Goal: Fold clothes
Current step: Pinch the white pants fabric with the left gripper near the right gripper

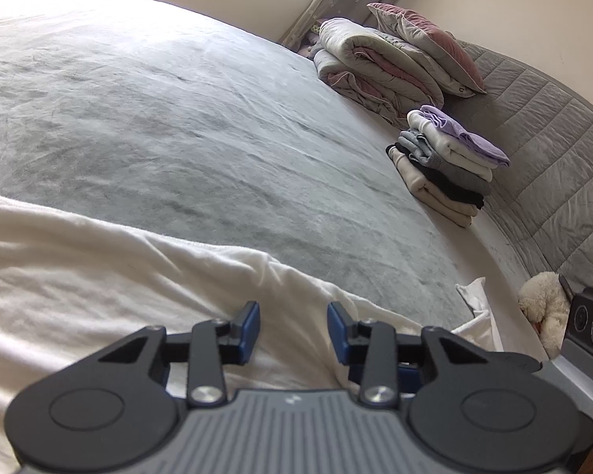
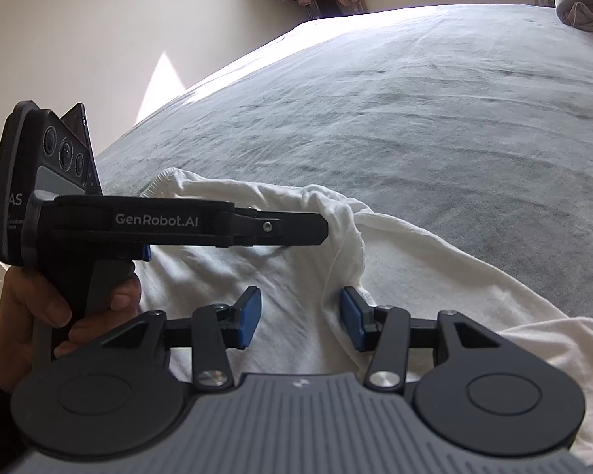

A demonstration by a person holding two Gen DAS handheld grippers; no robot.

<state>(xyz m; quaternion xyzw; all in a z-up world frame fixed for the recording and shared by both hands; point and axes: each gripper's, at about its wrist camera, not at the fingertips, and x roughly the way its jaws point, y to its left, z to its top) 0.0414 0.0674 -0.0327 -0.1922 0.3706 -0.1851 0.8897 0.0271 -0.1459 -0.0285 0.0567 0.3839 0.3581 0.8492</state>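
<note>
The soft white knitted garment lies wrinkled on the fuzzy grey bed cover, directly under both tongs. The left gripper and the right gripper are released, blue pads apart, empty. Far ahead-right of the left one stands a neat stack of folded clothes.
</note>
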